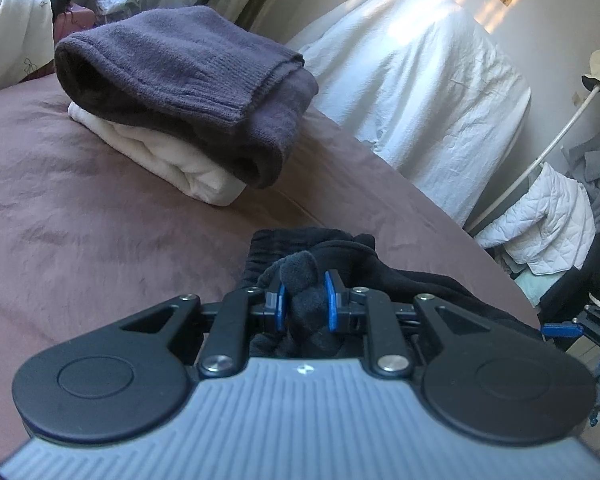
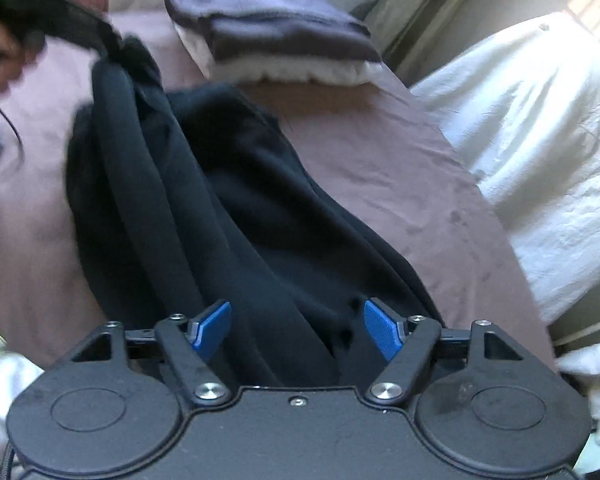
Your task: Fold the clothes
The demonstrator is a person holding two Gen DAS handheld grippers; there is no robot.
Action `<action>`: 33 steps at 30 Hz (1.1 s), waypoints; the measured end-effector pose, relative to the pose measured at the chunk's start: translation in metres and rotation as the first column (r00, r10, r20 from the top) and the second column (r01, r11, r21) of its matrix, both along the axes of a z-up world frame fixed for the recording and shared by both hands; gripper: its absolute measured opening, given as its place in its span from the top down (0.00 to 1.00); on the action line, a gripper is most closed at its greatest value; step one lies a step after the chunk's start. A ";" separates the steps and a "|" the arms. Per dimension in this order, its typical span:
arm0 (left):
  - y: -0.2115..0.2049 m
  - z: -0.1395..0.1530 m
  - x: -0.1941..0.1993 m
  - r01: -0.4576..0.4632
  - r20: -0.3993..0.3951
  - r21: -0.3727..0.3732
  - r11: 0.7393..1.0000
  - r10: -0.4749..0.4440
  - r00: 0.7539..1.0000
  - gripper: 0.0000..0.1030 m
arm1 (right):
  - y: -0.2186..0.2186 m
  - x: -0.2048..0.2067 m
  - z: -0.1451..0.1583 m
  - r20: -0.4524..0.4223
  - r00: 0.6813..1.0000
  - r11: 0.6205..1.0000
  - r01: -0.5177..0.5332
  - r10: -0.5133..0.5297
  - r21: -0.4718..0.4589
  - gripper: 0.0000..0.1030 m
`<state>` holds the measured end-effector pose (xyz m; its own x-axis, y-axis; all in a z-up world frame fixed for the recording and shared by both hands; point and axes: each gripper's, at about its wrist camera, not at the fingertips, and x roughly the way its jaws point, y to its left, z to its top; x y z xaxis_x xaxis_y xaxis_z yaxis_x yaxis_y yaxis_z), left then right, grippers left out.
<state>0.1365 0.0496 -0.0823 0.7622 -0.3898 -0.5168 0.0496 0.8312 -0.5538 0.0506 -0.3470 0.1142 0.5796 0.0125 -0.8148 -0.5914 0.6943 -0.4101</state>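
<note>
We are holding the left gripper (image 1: pixel 305 298) clenched on a bunched fold of the black garment (image 1: pixel 340 264), its blue pads pressing the fabric from both sides. The garment is lying on the mauve bedsheet (image 1: pixel 100 220), on the near side of the folded stack, which sits further back on the same sheet. In that stack a purple-grey sweater (image 1: pixel 180 80) is resting on top of a folded white garment (image 1: pixel 156 156). In the right wrist view we are keeping the right gripper (image 2: pixel 296 330) spread wide, its blue pads well apart with the black garment (image 2: pixel 240 220) draped between them but not pinched. From there the cloth is stretching up and away toward the stack (image 2: pixel 276 40), lifted off the sheet (image 2: pixel 400 184) at its far end. Beyond the sheet's edge, past the stack, white bedding (image 1: pixel 420 100) is lying heaped.
</note>
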 end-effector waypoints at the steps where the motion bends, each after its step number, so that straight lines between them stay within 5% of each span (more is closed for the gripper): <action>1: -0.001 0.001 -0.001 0.000 0.000 0.007 1.000 0.000 1.000 0.82 | -0.006 0.005 -0.006 0.005 0.999 0.999 0.035 -0.034 -0.034 0.24; 4: -0.008 0.010 -0.007 0.015 0.014 0.054 0.998 -0.016 1.000 0.82 | -0.034 0.029 -0.027 0.004 0.981 0.976 0.193 -0.194 -0.106 0.23; 7: -0.020 0.022 -0.014 0.033 0.042 0.129 0.991 -0.038 0.998 0.81 | -0.069 0.057 -0.049 -0.152 0.938 0.950 0.309 -0.313 -0.047 0.26; 9: -0.027 0.021 -0.015 0.020 0.059 0.188 0.982 -0.031 0.998 0.81 | -0.089 0.075 -0.062 -0.228 0.908 0.935 0.353 -0.351 -0.033 0.53; 10: -0.028 0.020 -0.015 0.013 0.061 0.199 0.980 -0.026 0.998 0.81 | -0.097 0.081 -0.063 -0.229 0.904 0.930 0.366 -0.361 -0.023 0.85; 16: -0.022 0.021 -0.005 -0.007 0.056 0.161 0.987 -0.002 0.998 0.82 | -0.165 0.081 0.001 -0.088 0.874 0.865 0.486 -0.478 0.123 0.88; 20: -0.019 0.015 -0.003 -0.032 0.054 0.161 0.986 0.023 0.998 0.82 | -0.245 0.058 0.048 0.051 0.744 0.741 0.653 -0.666 0.159 0.88; 28: -0.017 0.012 -0.002 -0.051 0.103 0.145 0.988 0.036 0.994 0.82 | -0.322 0.009 0.095 0.253 0.524 0.567 0.810 -0.814 0.147 0.94; 30: -0.023 0.014 -0.003 -0.053 0.114 0.179 0.982 0.033 0.993 0.82 | -0.337 0.010 0.097 0.267 0.491 0.538 0.831 -0.829 0.143 0.94; 32: -0.026 0.018 -0.005 -0.057 0.125 0.208 0.976 0.032 0.992 0.82 | -0.345 0.012 0.091 0.300 0.500 0.545 0.834 -0.812 0.085 0.94; 33: -0.026 0.020 -0.005 -0.058 0.131 0.208 0.976 0.031 0.991 0.82 | -0.353 0.012 0.091 0.302 0.472 0.518 0.850 -0.828 0.091 0.94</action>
